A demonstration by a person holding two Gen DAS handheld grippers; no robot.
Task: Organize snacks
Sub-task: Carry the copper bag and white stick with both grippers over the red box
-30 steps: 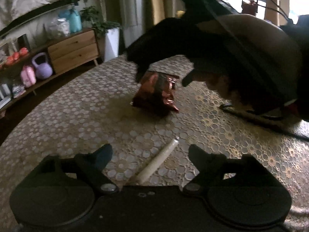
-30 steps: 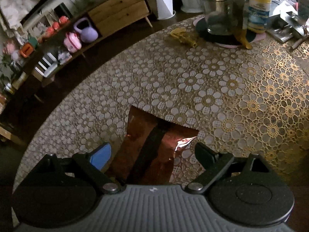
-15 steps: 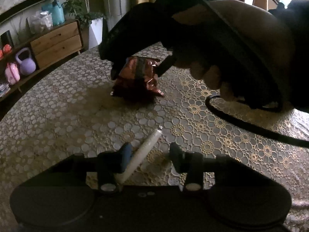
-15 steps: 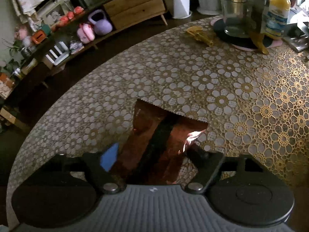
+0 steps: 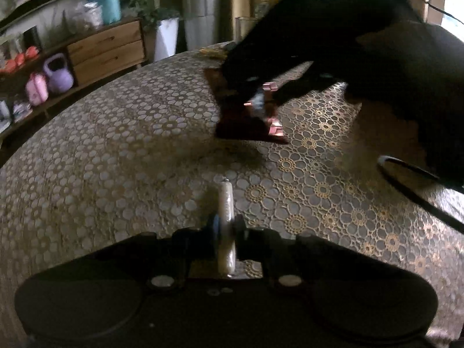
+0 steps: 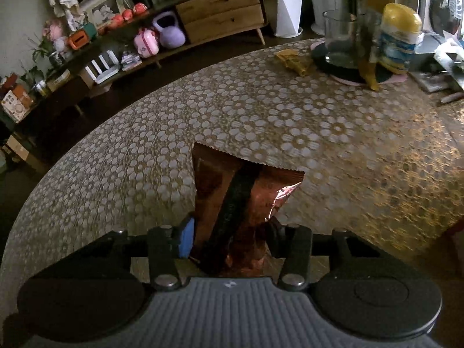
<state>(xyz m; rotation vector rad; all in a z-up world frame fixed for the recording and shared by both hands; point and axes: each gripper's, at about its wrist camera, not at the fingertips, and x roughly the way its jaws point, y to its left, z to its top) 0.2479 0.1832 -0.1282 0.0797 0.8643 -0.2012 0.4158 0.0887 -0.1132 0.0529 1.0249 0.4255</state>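
A thin white snack stick [image 5: 225, 200] lies over the lace tablecloth [image 5: 116, 159], pointing away from me, and my left gripper [image 5: 226, 229] is shut on its near end. Farther back, a red-brown foil snack packet [image 5: 240, 121] sits under my right gripper [image 5: 261, 98], which shows only as a dark, blurred shape. In the right wrist view the packet [image 6: 240, 197] stands between the fingers of the right gripper [image 6: 230, 237]. Its jaws are closing, and both pads press the packet's sides, crumpling the right edge.
At the table's far right stand a glass jar [image 6: 339, 37] and a yellow-capped bottle [image 6: 400, 37] on a dark round mat [image 6: 345, 68], with a yellow wrapper [image 6: 293, 59] beside them. A black cable [image 5: 420, 185] crosses the cloth. The table edge curves at left; a wooden sideboard [image 6: 223, 14] stands beyond.
My left jaws have closed from wide open onto the white stick, which now points straight ahead. The right jaws have narrowed onto the packet, and the right gripper has shifted across the table.
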